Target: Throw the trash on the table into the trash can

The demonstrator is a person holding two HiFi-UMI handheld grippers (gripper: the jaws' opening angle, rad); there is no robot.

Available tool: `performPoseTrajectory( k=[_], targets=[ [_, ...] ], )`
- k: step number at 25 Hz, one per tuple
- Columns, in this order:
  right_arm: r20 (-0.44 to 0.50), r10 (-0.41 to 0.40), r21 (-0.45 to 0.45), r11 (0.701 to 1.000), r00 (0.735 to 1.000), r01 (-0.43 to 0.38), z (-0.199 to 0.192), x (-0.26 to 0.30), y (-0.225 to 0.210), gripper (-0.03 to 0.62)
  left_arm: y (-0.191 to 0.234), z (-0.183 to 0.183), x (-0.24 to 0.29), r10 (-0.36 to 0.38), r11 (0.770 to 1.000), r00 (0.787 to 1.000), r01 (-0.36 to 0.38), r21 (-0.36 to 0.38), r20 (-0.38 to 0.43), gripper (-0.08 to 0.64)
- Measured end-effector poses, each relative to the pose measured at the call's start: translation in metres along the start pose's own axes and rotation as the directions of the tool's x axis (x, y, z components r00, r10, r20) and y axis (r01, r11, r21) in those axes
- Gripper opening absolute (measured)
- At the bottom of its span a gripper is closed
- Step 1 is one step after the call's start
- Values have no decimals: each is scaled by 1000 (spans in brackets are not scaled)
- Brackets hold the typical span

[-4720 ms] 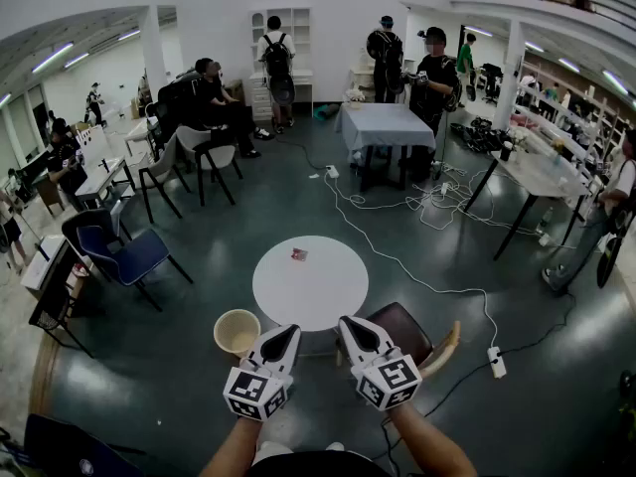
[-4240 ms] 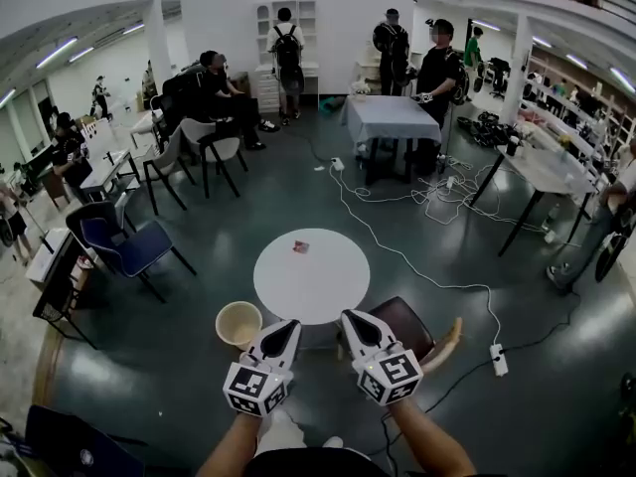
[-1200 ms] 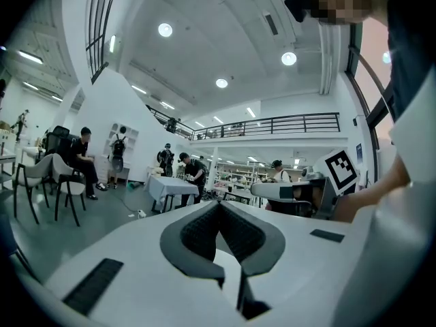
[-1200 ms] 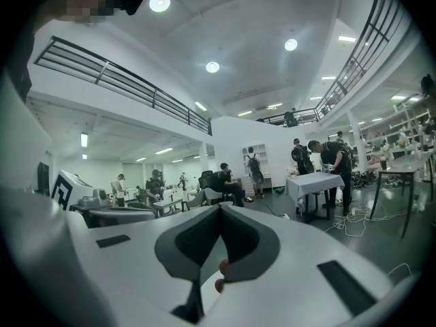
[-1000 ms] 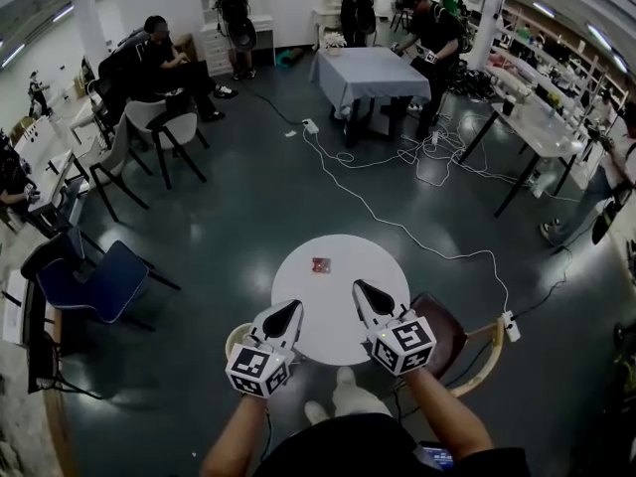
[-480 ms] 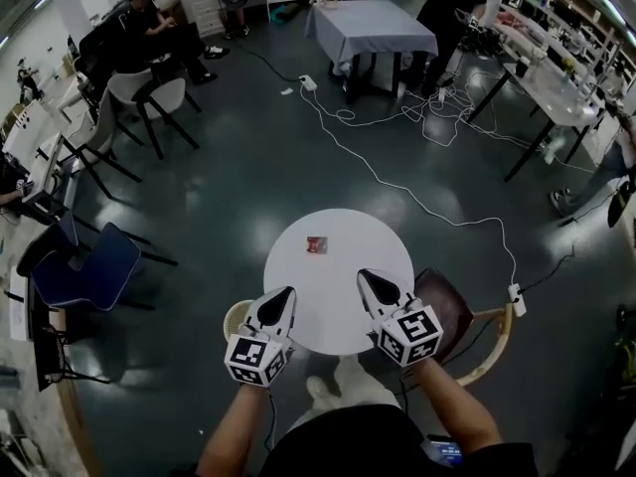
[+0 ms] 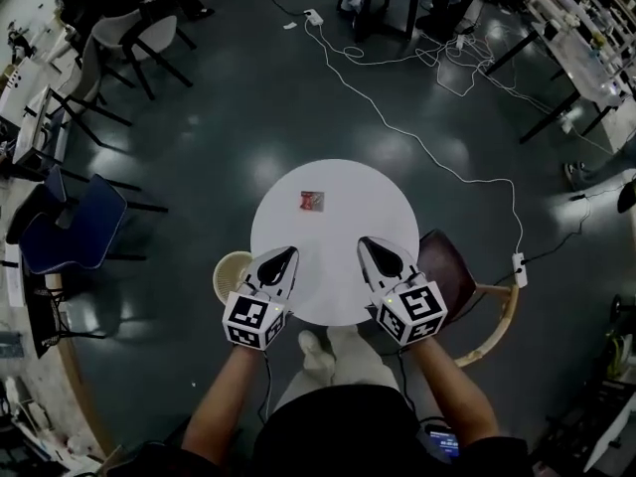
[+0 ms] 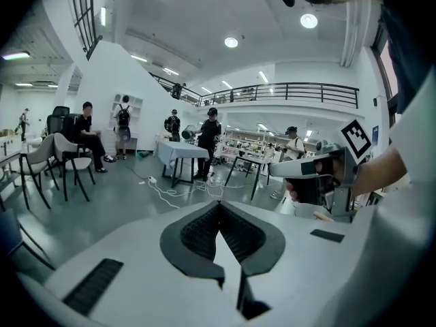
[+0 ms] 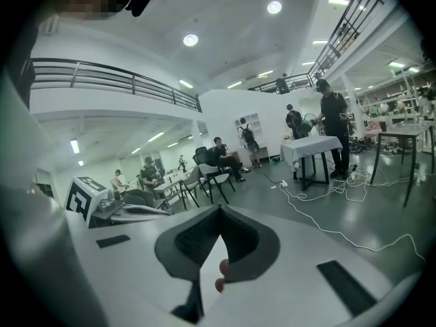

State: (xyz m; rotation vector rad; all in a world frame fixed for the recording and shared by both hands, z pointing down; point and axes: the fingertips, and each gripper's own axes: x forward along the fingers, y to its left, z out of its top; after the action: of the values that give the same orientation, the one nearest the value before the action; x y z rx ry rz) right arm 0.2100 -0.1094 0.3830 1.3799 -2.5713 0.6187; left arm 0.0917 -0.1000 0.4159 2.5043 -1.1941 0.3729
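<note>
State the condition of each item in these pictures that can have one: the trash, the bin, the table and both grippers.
Small red wrapper: lying flat on the table, untouched.
Round white table: standing, with the wrapper on it.
Round beige trash can: upright on the floor beside the table, top open.
Left gripper: jaws shut, empty.
Right gripper: jaws shut, empty.

The person wears a black top (image 7: pixel 343 427), pale trousers (image 7: pixel 343 374) and white shoes (image 7: pixel 314 350), and the left gripper (image 7: pixel 287 255) and right gripper (image 7: pixel 367 243) are pale grey shells with black ribbed pads (image 8: pixel 201 230), each carrying a cube (image 7: pixel 253 318) of black-and-white square markers.
</note>
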Motion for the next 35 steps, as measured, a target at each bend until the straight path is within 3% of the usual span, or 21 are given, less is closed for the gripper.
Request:
performPoseTrajectory(
  k=[10,22,26,35],
  targets=[
    [-73,14,43,999,997,-11,-49,38,-45,17,29,-59,74,29,999,994,-27,24,-110,6],
    [-178,25,53,998,984,-16,-108,78,-72,17,93,-130,149,95,991,965,-115,-67,-245,8],
    [-213,29,65,998,977,-15,-129,87,-84,17,108,-148,177,96,989,959,-122,-83,-266,93],
    [-245,42,83,996,969,-23,-154,100,-94,17,140,-171,215,152,979,941,-186,-88,-303,141]
  ],
)
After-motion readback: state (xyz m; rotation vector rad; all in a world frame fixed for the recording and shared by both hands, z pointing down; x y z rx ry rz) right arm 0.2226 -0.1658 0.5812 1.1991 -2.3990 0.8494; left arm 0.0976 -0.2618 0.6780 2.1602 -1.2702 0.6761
